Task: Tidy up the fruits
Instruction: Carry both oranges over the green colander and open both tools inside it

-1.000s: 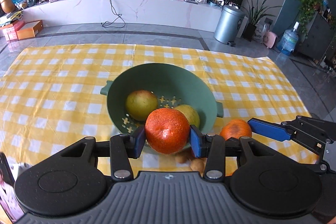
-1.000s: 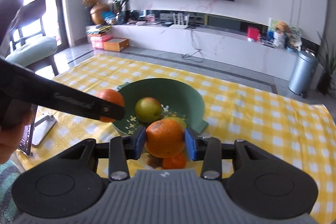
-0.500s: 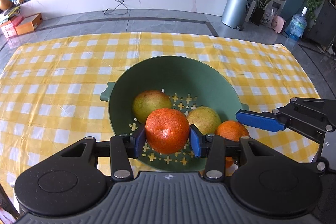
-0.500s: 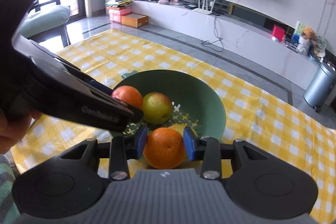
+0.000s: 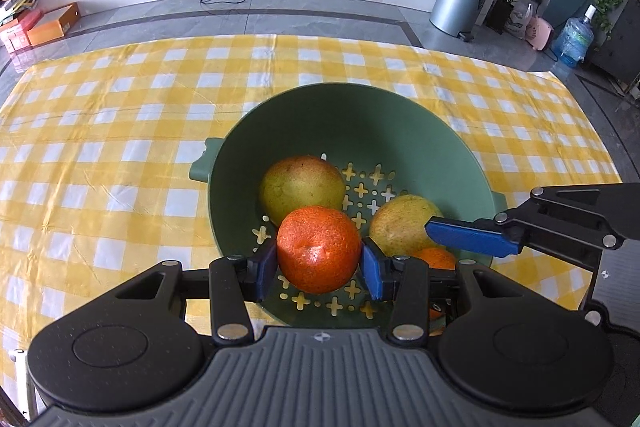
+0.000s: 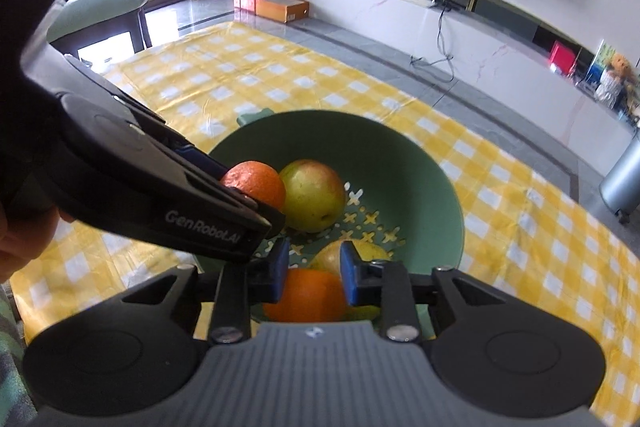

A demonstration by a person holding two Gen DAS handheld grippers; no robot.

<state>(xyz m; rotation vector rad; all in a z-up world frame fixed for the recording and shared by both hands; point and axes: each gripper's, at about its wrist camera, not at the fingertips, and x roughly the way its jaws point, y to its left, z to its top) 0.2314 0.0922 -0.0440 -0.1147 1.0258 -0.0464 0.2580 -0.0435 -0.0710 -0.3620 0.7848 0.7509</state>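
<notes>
Green colander bowl [image 5: 344, 123] sits on the yellow checked cloth [image 5: 120, 147] and it's clearly the collection spot, with two yellow-green fruits [image 5: 302, 183] already lying in it. Left gripper [image 5: 319, 263] has its pads squeezed on a bright orange [image 5: 318, 249], hanging low over the near side of the bowl, I'd guess so it drops without bouncing out. Right gripper [image 6: 314, 273] is narrowing with nothing between the pads; the second orange [image 6: 304, 297] looks to be lying in the bowl just under it.
</notes>
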